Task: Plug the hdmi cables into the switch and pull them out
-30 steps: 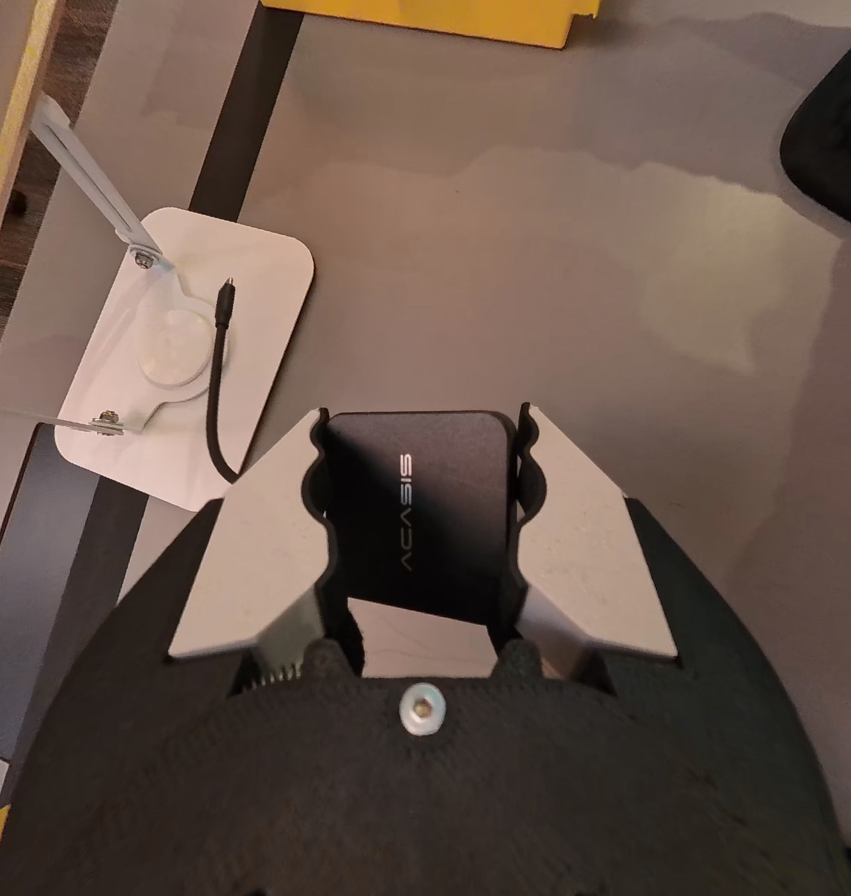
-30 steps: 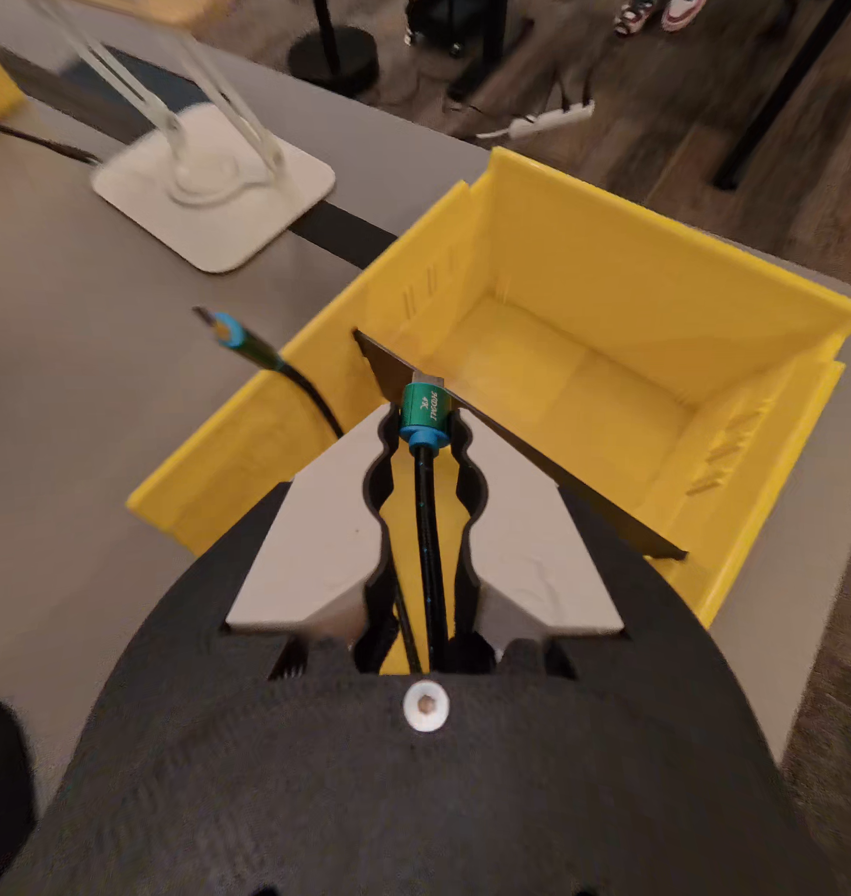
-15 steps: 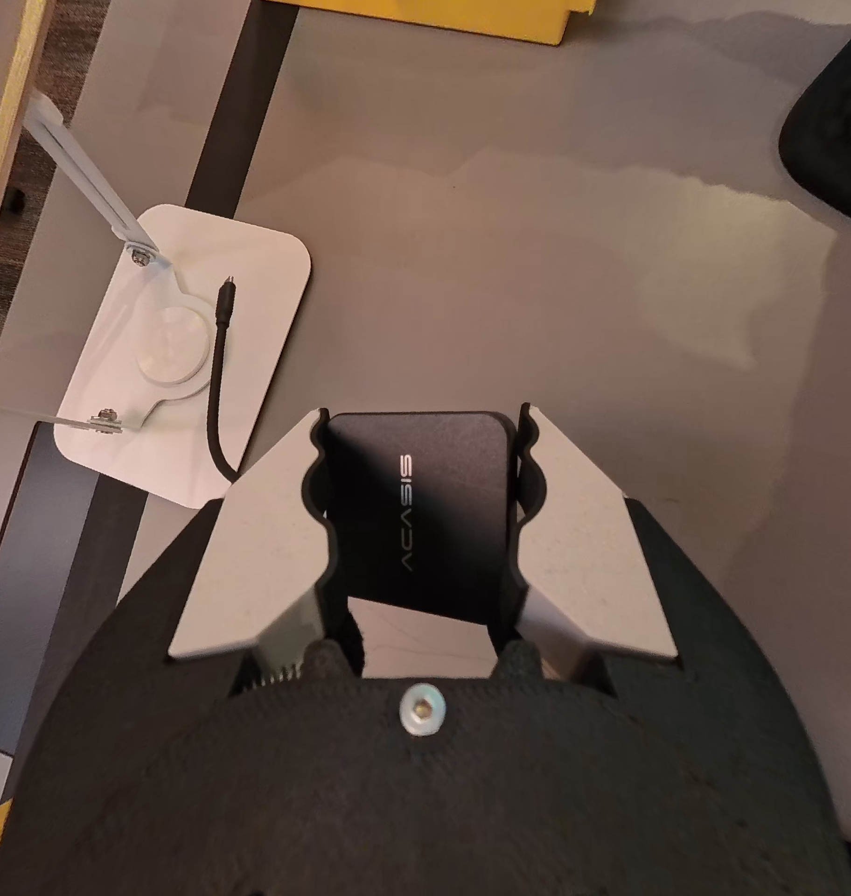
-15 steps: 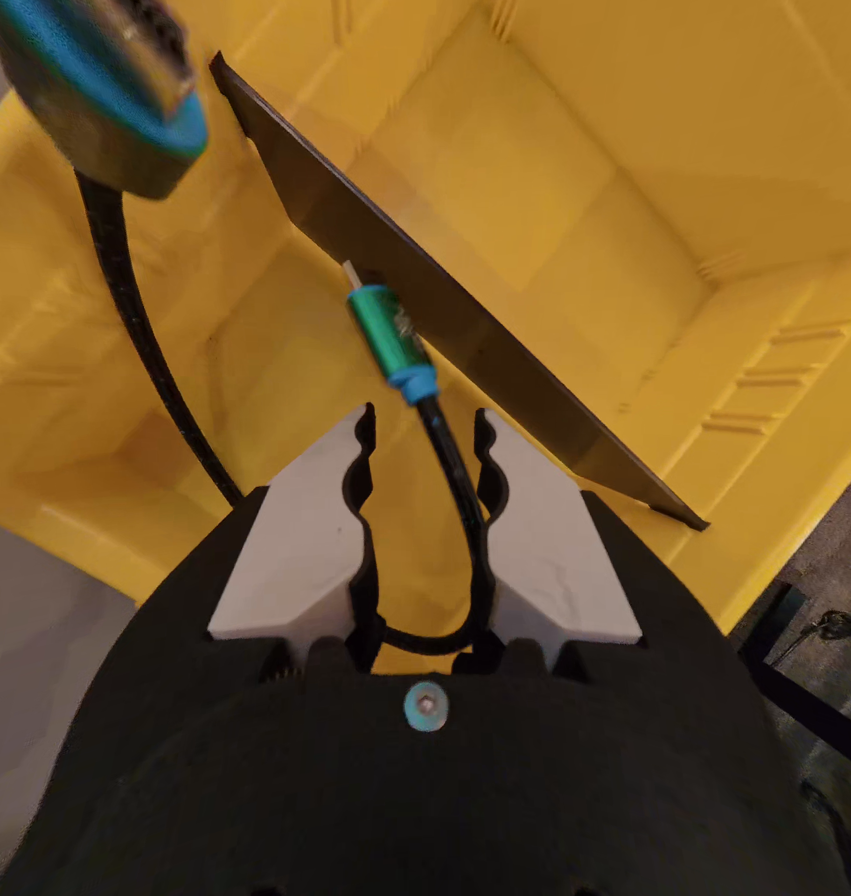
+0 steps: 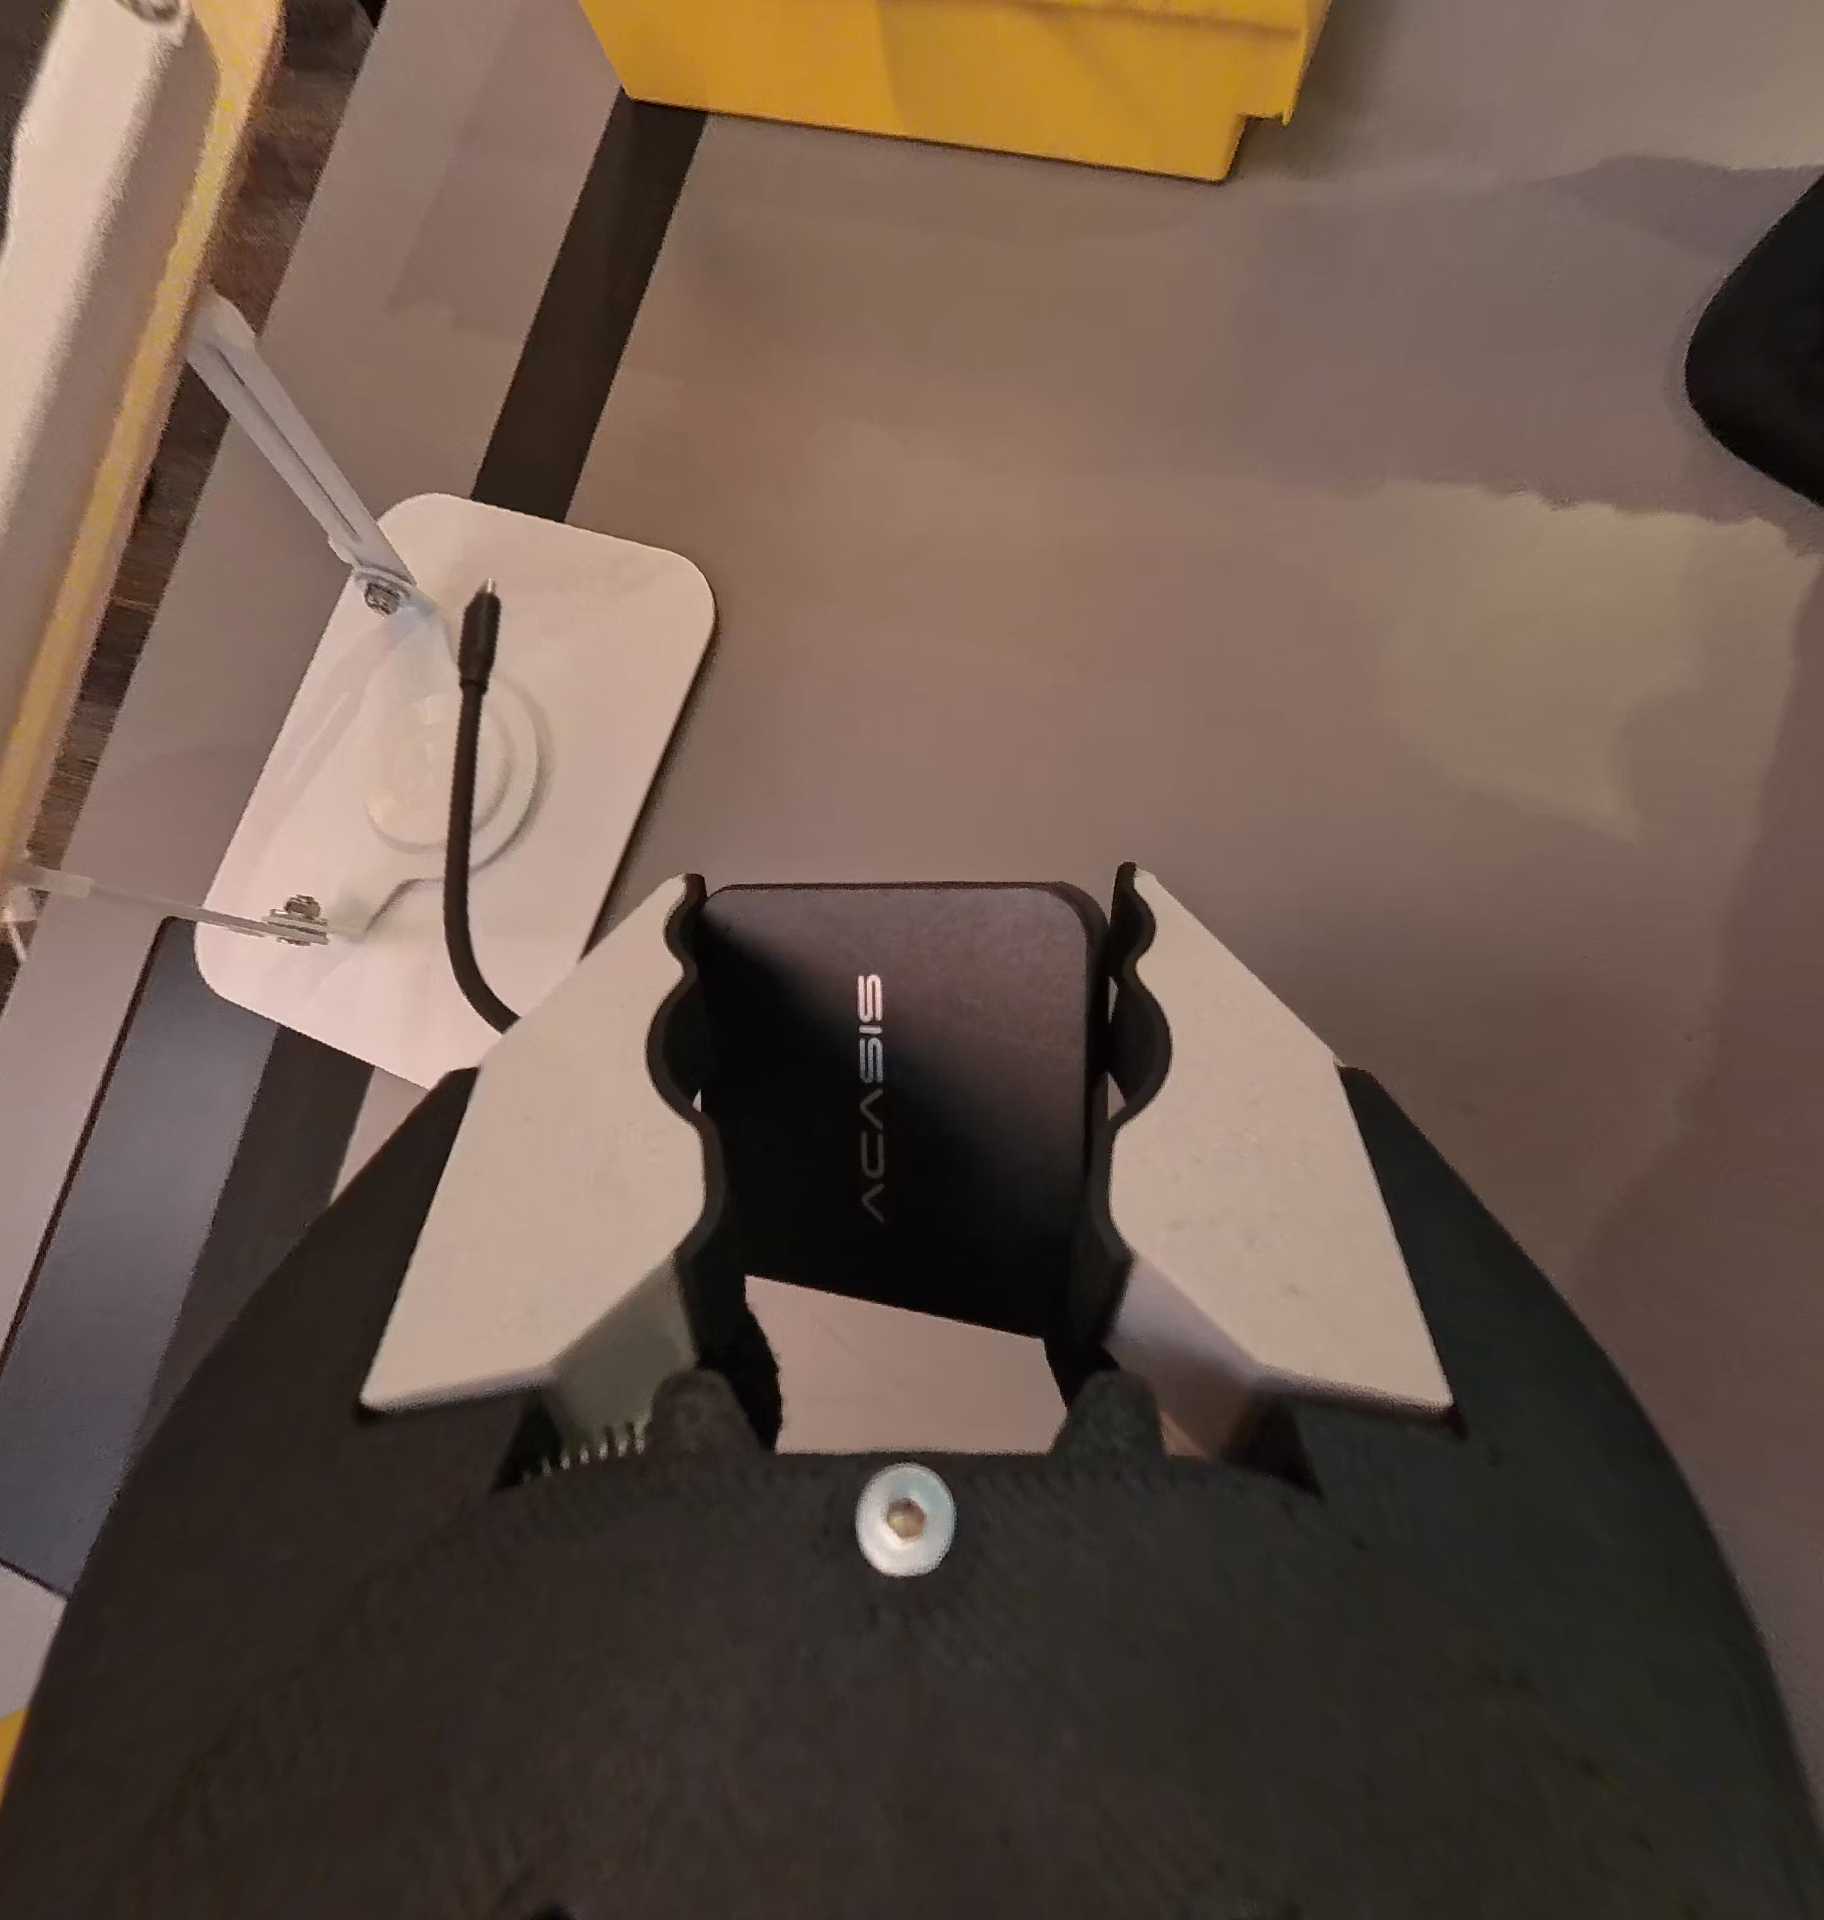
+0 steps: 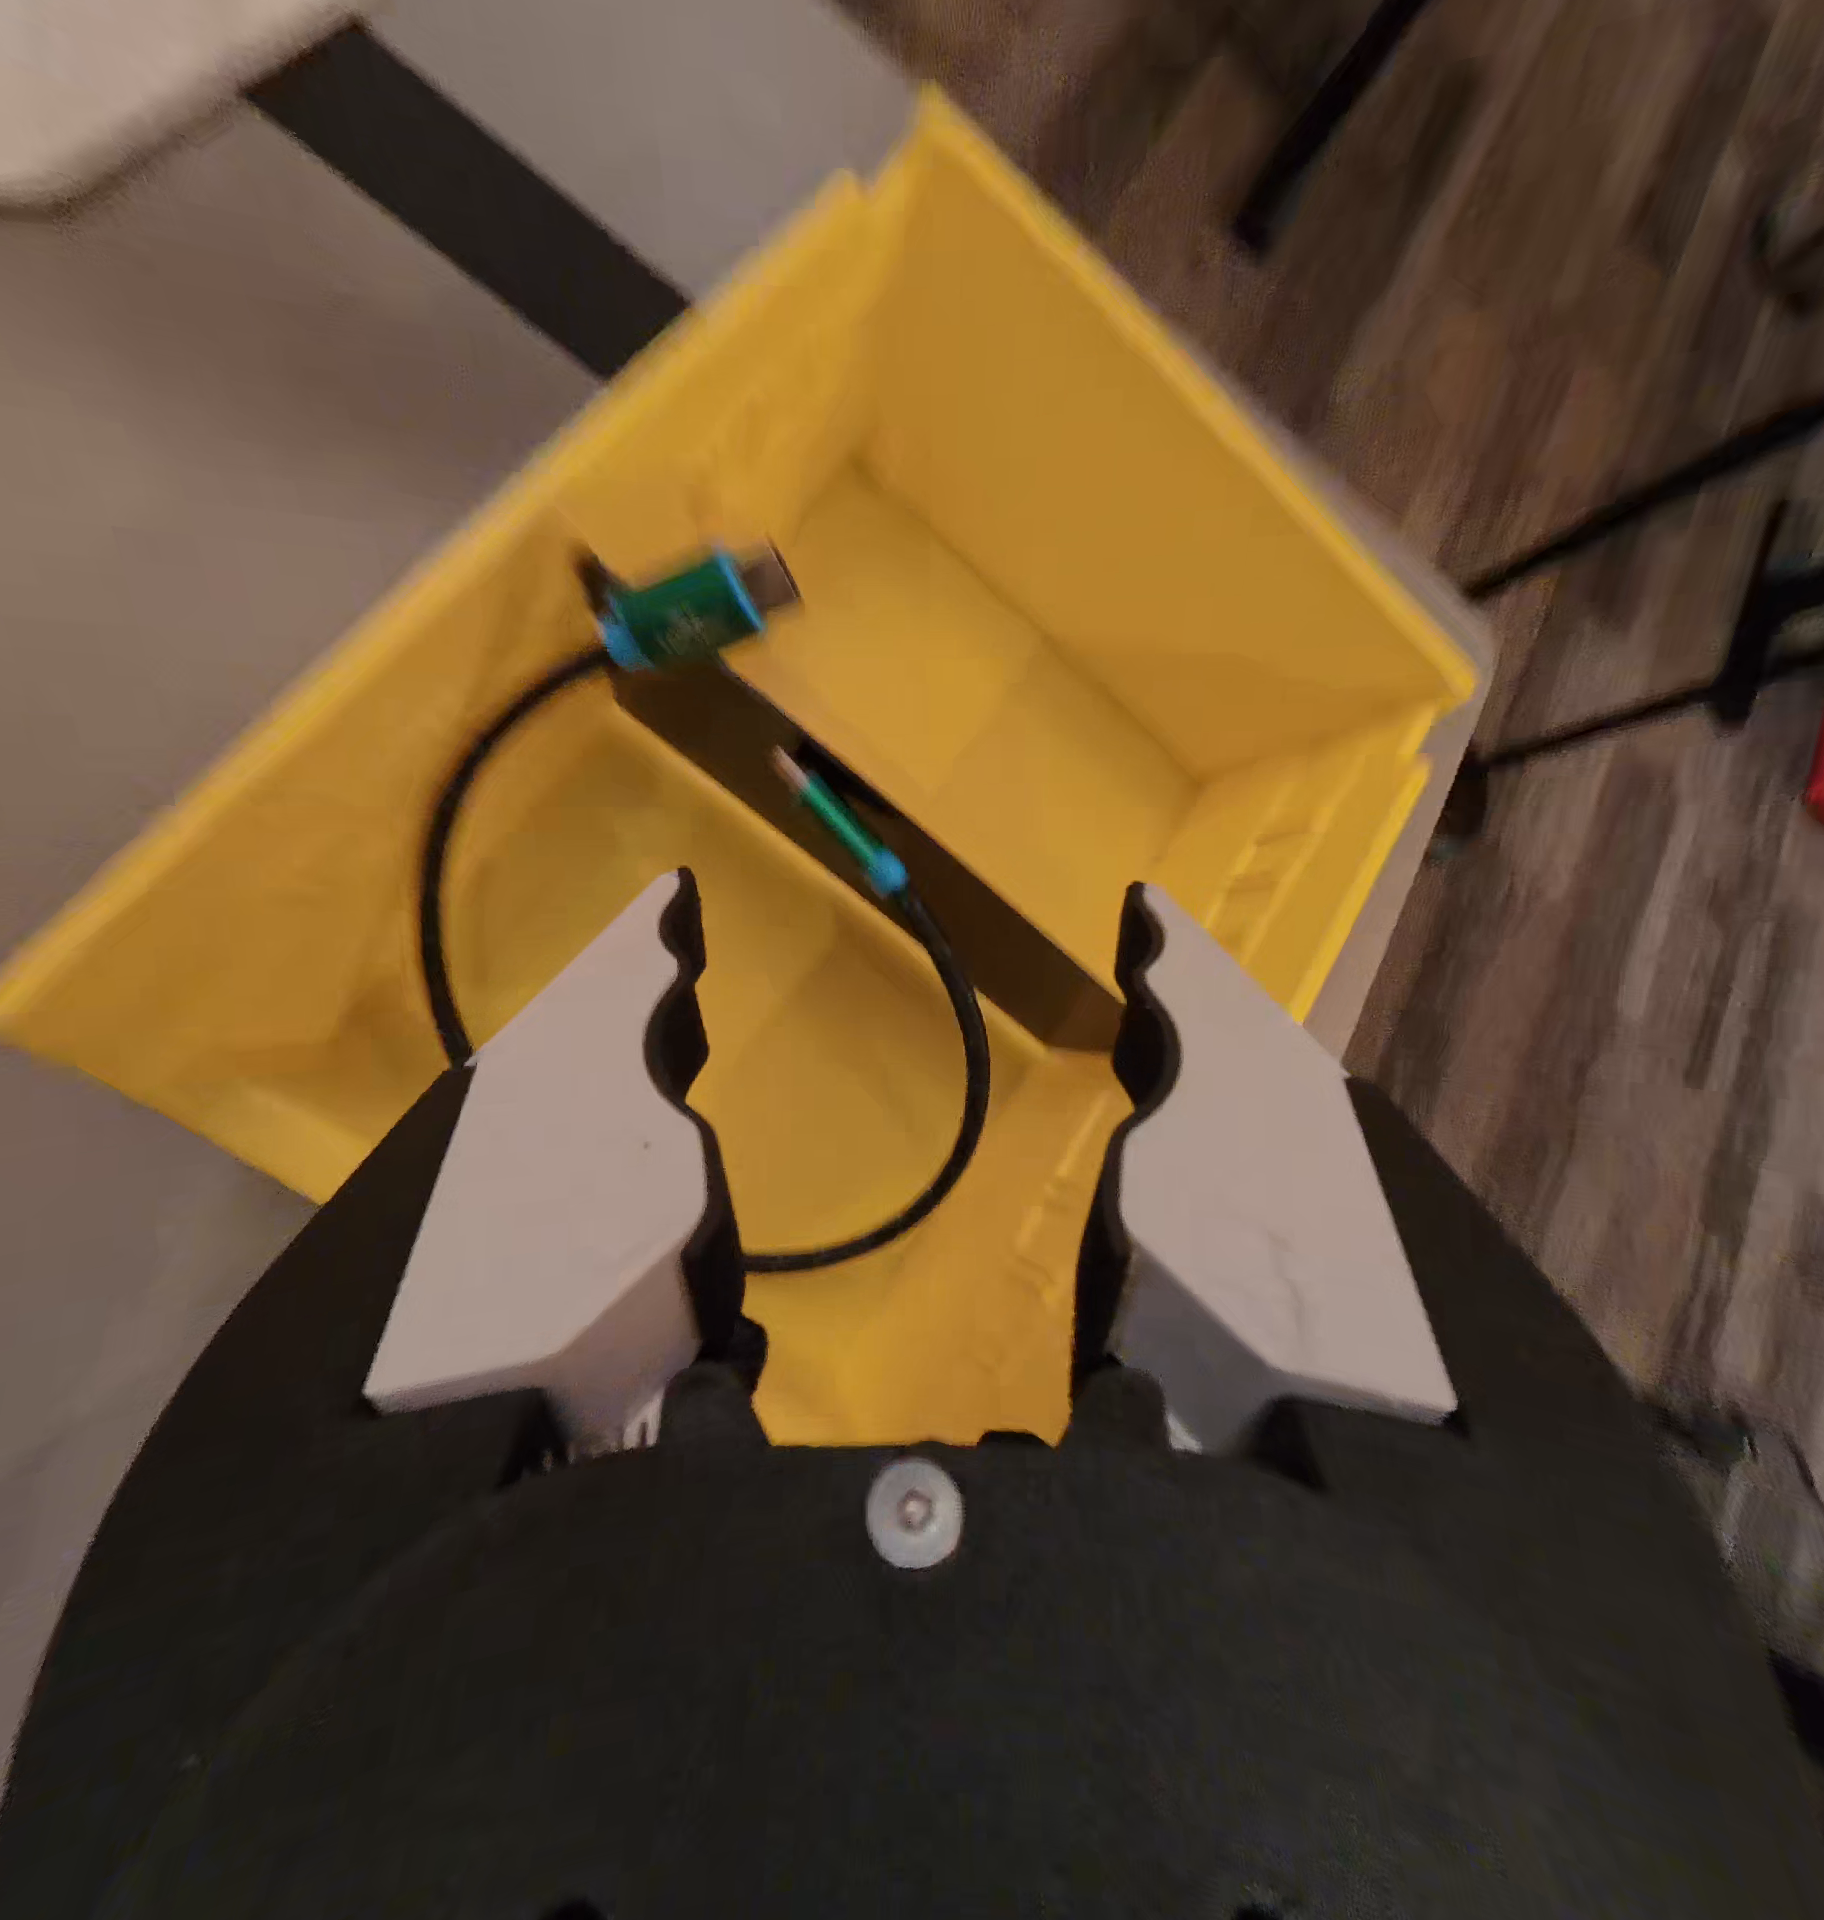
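My left gripper (image 5: 903,894) is shut on the black switch box (image 5: 897,1081) and holds it over the grey table. A thin black cable (image 5: 463,831) runs from the switch's left side out over a white stand base. My right gripper (image 6: 903,894) is open and empty above the yellow bin (image 6: 1043,436). The black hdmi cable (image 6: 975,1049) lies looped in the bin's near compartment. One green and blue plug (image 6: 679,620) rests at the left end of the dark divider (image 6: 1001,925). The other plug (image 6: 848,831) leans on the divider.
A white stand base (image 5: 534,748) with clear legs sits left of the switch. The yellow bin (image 5: 949,73) is at the far table edge. A black object (image 5: 1791,343) is at the right. Wooden floor (image 6: 1614,727) and dark stand legs lie beyond the table's edge. There is about 40 centimeters between the tips of the two grippers.
My right gripper has opened and let go of the hdmi cable, which now lies in the yellow bin; the gripper has pulled back. My left gripper still holds the switch and has shifted slightly.
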Motion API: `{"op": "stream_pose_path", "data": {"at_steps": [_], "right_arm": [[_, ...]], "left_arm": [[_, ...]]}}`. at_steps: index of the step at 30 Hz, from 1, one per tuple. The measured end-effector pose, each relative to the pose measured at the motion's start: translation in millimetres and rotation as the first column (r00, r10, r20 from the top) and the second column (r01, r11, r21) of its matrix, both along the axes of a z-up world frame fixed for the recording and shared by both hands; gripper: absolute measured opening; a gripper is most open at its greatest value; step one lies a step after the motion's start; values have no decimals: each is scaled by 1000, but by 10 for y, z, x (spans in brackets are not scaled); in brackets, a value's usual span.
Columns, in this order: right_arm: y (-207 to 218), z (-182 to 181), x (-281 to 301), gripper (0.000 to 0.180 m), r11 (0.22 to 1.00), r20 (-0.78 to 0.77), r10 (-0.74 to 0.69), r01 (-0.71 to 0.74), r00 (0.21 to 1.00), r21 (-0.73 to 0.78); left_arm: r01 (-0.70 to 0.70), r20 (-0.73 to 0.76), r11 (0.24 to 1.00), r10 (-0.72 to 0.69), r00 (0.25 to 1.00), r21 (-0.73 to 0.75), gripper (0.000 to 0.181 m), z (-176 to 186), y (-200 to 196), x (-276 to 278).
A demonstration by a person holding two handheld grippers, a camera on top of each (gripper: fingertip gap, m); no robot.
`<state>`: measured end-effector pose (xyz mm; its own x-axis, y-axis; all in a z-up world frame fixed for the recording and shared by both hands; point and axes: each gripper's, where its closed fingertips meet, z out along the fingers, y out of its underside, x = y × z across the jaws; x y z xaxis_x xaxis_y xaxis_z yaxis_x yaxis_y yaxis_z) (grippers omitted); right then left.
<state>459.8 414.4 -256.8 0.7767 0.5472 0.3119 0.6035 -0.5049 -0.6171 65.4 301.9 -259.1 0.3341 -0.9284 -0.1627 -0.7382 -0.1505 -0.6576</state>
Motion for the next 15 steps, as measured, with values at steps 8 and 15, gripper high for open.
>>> {"op": "stream_pose_path", "data": {"at_steps": [8,15], "right_arm": [[-526,933,-1774,54,835,-275,546,-487,792,255],[-1002,865,-3087,59,683,-549,680,-693,486,233]], "left_arm": [[-1,-13,993,3,1000,116,76,135,-5,142],[-7,-89,972,29,996,234,76,141,9,223]]}}
